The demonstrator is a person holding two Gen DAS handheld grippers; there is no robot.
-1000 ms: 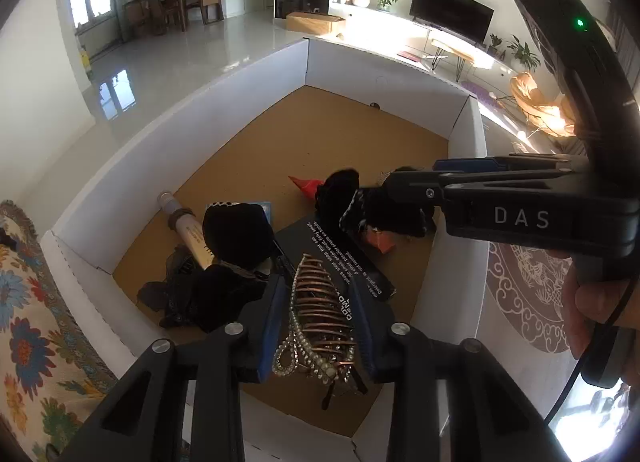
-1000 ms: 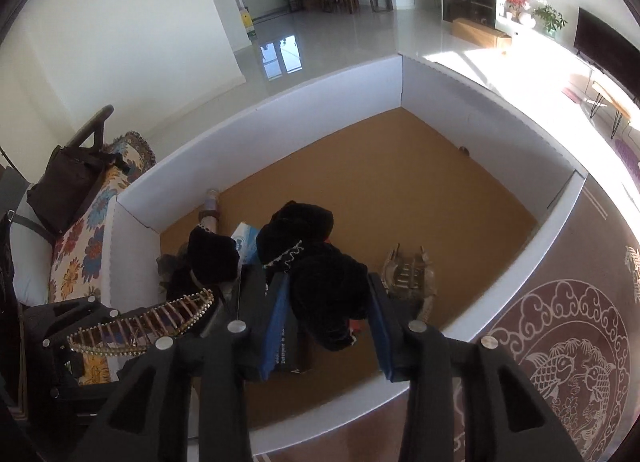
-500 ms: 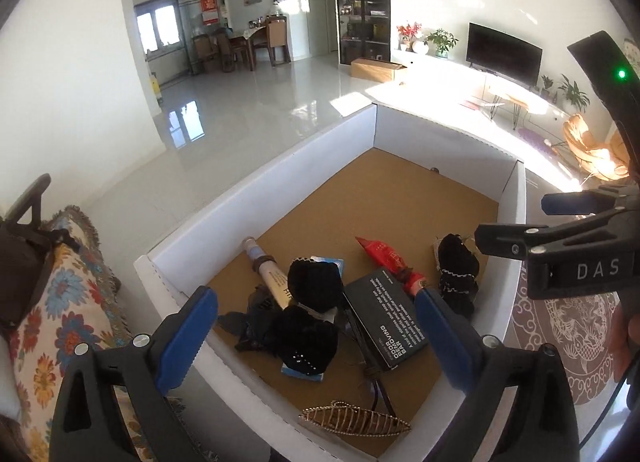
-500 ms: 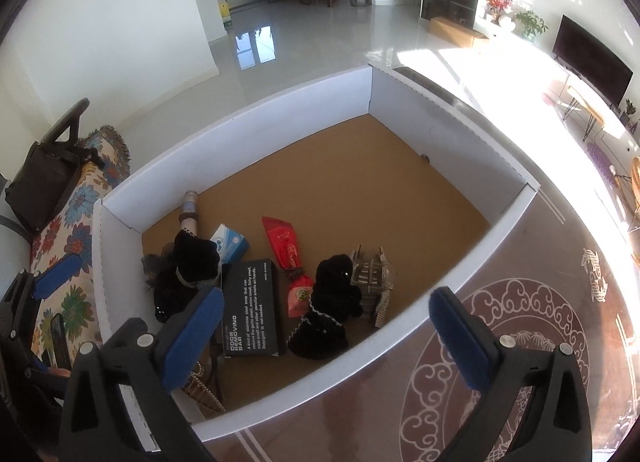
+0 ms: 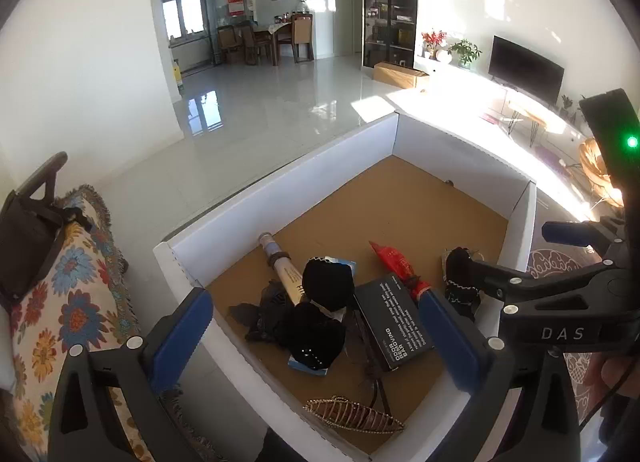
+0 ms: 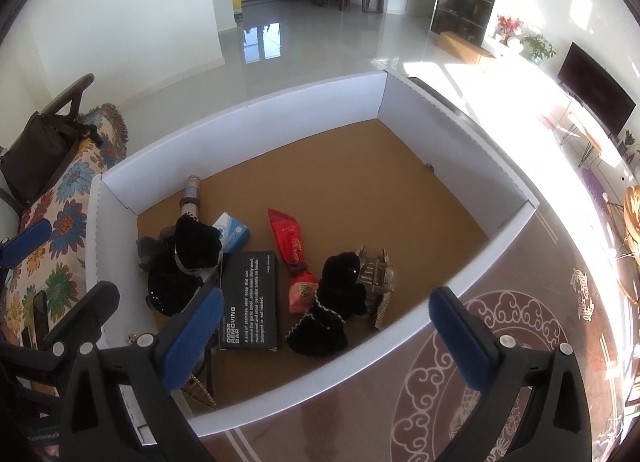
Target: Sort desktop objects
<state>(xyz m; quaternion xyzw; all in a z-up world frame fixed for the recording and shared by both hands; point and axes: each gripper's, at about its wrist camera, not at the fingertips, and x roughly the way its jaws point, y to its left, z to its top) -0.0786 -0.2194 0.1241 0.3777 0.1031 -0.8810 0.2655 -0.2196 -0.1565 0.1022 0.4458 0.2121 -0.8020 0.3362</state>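
Observation:
A white-walled box [image 5: 280, 198] with a brown floor holds the objects; it also shows in the right wrist view [image 6: 256, 110]. A gold hair clip [image 5: 354, 414] lies at its near edge. A black box [image 5: 394, 320] [image 6: 250, 300], a red packet [image 5: 398, 266] [image 6: 294, 254], black scrunchies [image 5: 328, 288] [image 6: 336, 302], a tube [image 5: 280, 266] and a metal claw clip [image 6: 376, 274] lie inside. My left gripper [image 5: 320, 334] is open and empty above the box. My right gripper [image 6: 324, 334] is open and empty above the box's near wall.
A floral-covered sofa [image 5: 60, 302] with a black bag [image 6: 36, 154] stands left of the box. A patterned brown table surface [image 6: 500, 342] lies right of the box. Behind is a tiled floor [image 5: 280, 102] and a TV [image 5: 524, 62].
Both grippers opened, let go of the hair clip and the black scrunchie, and drew back up and away from the box. The clip and scrunchie now lie in the box.

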